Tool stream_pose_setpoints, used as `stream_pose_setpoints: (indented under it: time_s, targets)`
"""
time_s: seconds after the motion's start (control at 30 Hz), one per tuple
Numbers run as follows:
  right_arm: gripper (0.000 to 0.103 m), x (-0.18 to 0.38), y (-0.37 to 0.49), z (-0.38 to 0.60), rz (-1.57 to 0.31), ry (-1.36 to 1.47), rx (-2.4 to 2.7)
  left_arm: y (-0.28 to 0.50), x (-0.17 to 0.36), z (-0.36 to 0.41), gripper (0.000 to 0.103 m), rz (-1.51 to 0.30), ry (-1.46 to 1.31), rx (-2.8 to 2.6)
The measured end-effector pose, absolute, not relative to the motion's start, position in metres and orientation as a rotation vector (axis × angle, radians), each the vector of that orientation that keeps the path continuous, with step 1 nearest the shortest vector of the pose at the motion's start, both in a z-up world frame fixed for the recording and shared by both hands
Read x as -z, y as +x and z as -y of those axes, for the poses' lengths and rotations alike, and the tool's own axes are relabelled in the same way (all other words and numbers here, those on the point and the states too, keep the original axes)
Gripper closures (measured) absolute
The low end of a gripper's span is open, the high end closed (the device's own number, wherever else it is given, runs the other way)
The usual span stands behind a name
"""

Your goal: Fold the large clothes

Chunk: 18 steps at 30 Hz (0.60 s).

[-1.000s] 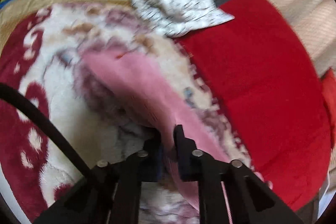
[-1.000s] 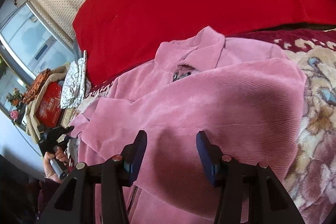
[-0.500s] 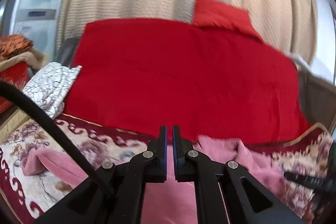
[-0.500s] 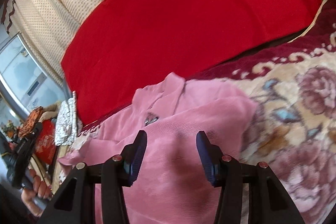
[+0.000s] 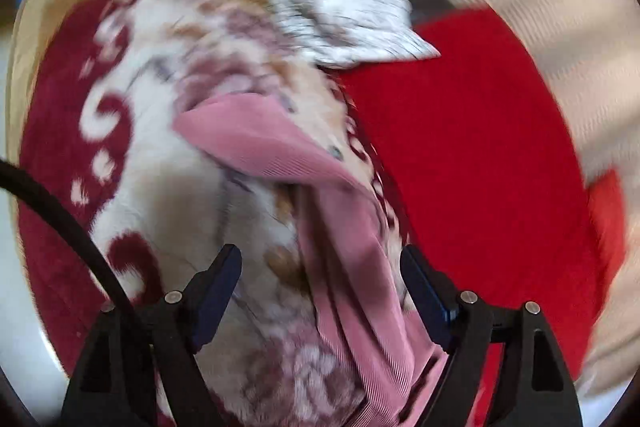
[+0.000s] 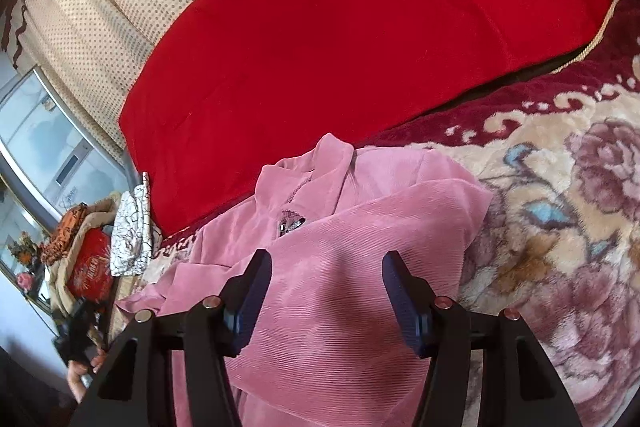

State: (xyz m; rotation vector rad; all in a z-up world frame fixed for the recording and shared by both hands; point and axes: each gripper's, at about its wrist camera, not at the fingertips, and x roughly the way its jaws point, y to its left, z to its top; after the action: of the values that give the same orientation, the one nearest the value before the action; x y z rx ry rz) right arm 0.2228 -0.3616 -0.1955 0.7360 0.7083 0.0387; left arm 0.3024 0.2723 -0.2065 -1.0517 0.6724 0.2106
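Note:
A pink corduroy jacket lies on the floral blanket, collar toward the red quilt, one side folded over its front. My right gripper hovers over that folded panel, its jaws opening, nothing pressed between the pads. In the left wrist view a pink sleeve stretches across the blanket and runs under my left gripper. Its jaws are opening wide; the sleeve lies between the fingers, which do not press on it. The picture is motion-blurred.
A red quilt covers the bed beyond the jacket, with a dotted curtain behind. A white patterned cloth lies at the blanket's far end. A red box and a person's hand are at far left. A black cable crosses the left view.
The left gripper was shut on the pink sleeve, swung up toward the red quilt, then came back down with its jaws wide apart and the sleeve free. The right gripper drew back and widened slightly.

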Motion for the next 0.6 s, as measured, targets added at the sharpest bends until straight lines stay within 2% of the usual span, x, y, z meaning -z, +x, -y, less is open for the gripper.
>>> stream_pose_setpoints:
  time_s: [0.13, 0.43, 0.47, 0.5, 0.53, 0.57, 0.6]
  targets:
    - [0.041, 0.201, 0.231, 0.352, -0.731, 0.716, -0.04, 0.316, 0.215, -0.299, 0.02, -0.694, -1.099, -0.16]
    - [0.041, 0.211, 0.241, 0.339, -0.77, 0.673, -0.045, 0.369, 0.229, -0.295, 0.02, -0.734, -1.127, -0.094]
    - [0.041, 0.212, 0.242, 0.339, -0.773, 0.666, -0.043, 0.372, 0.228, -0.296, 0.035, -0.734, -1.097, -0.122]
    - [0.041, 0.213, 0.242, 0.339, -0.774, 0.655, -0.039, 0.376, 0.227, -0.295, 0.072, -0.741, -1.058, -0.14]
    - [0.041, 0.213, 0.242, 0.338, -0.774, 0.644, -0.036, 0.383, 0.225, -0.292, 0.089, -0.765, -0.993, -0.138]
    - [0.041, 0.213, 0.242, 0.338, -0.773, 0.63, -0.031, 0.397, 0.227, -0.29, 0.096, -0.779, -0.948, -0.135]
    - [0.041, 0.213, 0.241, 0.339, -0.768, 0.621, -0.025, 0.399, 0.223, -0.285, 0.096, -0.771, -0.903, -0.147]
